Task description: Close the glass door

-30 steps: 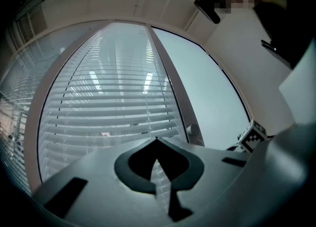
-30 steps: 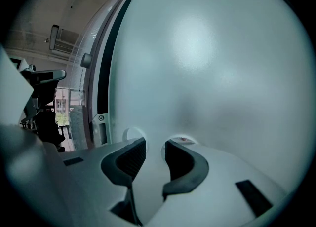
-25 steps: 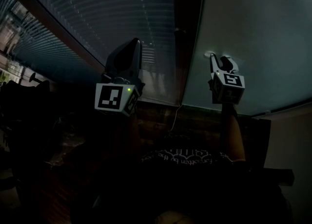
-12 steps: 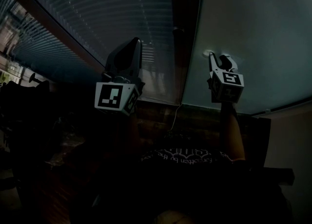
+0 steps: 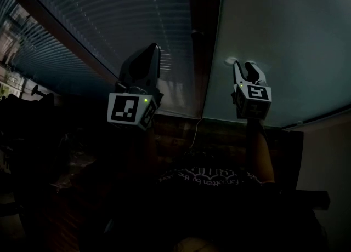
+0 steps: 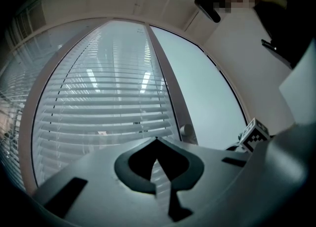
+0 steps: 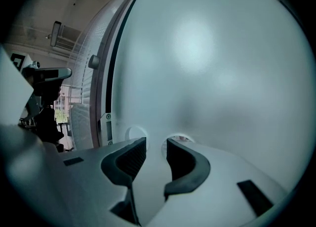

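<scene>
The frosted glass door (image 5: 285,37) fills the right of the head view, its left edge beside a dark upright frame (image 5: 201,53). My right gripper (image 5: 245,66) is raised with its tips against the glass near that edge. Its jaws stand a little apart with nothing between them. In the right gripper view the gripper (image 7: 155,144) faces the pale pane (image 7: 212,58) close up. My left gripper (image 5: 148,53) is held up in front of the blinds, clear of the door. Its jaws (image 6: 156,141) are shut with the tips meeting and nothing in them.
Slatted blinds (image 5: 109,21) cover the window left of the frame. A round knob (image 6: 186,131) sits on the frame post. A dark sill or ledge (image 5: 181,130) runs under the window. The person's forearm (image 5: 262,158) reaches up under the right gripper.
The door's left edge and my right gripper have shifted left together, narrowing the dark gap at the frame. The left gripper has stayed put.
</scene>
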Demonstrator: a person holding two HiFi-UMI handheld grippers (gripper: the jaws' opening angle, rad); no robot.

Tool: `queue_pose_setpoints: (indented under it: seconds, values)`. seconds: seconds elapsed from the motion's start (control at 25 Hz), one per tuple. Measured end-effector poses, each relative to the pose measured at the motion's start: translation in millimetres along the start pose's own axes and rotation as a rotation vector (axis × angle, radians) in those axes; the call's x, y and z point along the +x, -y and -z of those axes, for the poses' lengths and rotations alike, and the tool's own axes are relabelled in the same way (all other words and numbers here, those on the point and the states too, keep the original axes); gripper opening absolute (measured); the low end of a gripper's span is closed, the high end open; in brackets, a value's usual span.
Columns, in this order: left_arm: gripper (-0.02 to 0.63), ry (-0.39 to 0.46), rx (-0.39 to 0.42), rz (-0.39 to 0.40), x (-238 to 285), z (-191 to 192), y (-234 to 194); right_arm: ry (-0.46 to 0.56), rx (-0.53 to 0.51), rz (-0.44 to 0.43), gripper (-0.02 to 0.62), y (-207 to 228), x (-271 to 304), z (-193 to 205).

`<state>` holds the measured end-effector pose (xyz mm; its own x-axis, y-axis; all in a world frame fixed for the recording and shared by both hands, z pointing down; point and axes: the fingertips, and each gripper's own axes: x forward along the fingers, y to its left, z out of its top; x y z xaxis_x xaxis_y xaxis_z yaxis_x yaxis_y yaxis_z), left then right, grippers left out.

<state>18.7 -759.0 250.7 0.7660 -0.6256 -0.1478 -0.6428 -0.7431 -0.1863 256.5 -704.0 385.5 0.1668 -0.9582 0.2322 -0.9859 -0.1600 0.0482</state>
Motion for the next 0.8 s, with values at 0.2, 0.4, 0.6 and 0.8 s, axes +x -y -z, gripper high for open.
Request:
queue_pose_setpoints:
  seconds: [0.2,0.4,0.6,0.8]
  values:
    - [0.002,0.01,-0.007,0.006,0,1,4,-0.004,0.005,-0.01,0.118,0,-20,-3]
    - [0.002,-0.002,-0.012,0.01,-1,5,10,0.02,-0.025,-0.014,0.113,-3,-37,-17]
    - [0.002,0.006,-0.012,0.001,-3,1,14,0.133,-0.046,0.007,0.046,0,-53,-59]
    - [0.002,0.001,-0.019,-0.012,-7,1,19,0.211,-0.043,0.02,0.029,9,-63,-92]
